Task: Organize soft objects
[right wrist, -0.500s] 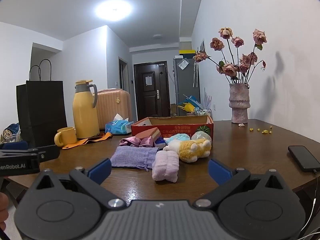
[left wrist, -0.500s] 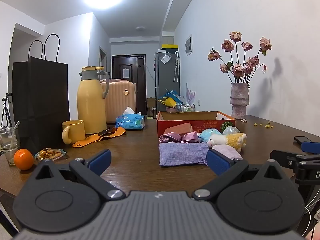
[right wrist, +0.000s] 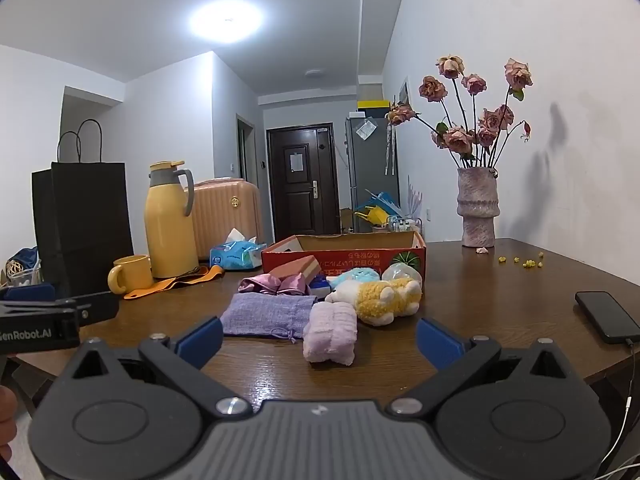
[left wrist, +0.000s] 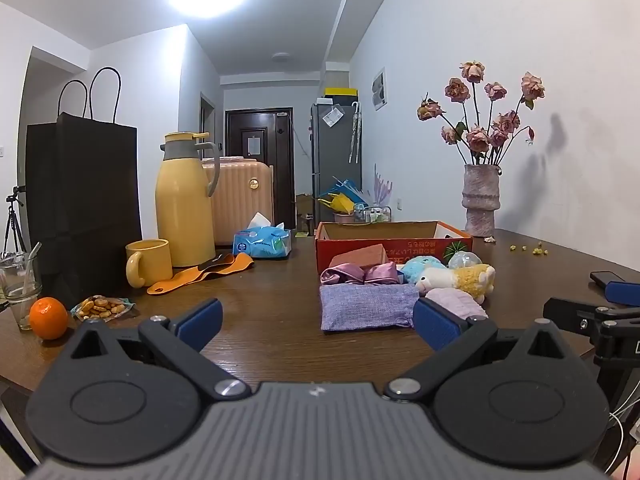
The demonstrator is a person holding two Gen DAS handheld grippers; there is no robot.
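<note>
Both grippers hover wide open and empty at the near edge of a wooden table, facing soft items heaped before a red cardboard box. The rolled lilac towel lies at frame centre just beyond the right gripper, its long axis pointing away; the left gripper sees it at lower right, so the right hand looks nearer

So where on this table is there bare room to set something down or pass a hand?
Bare wood runs between the orange strap and the purple pouch, and on the right between the yellow plush and the phone. It is crowded in front of the red box, where the soft things bunch together, and along the left edge around the mug, snacks and orange.
</note>
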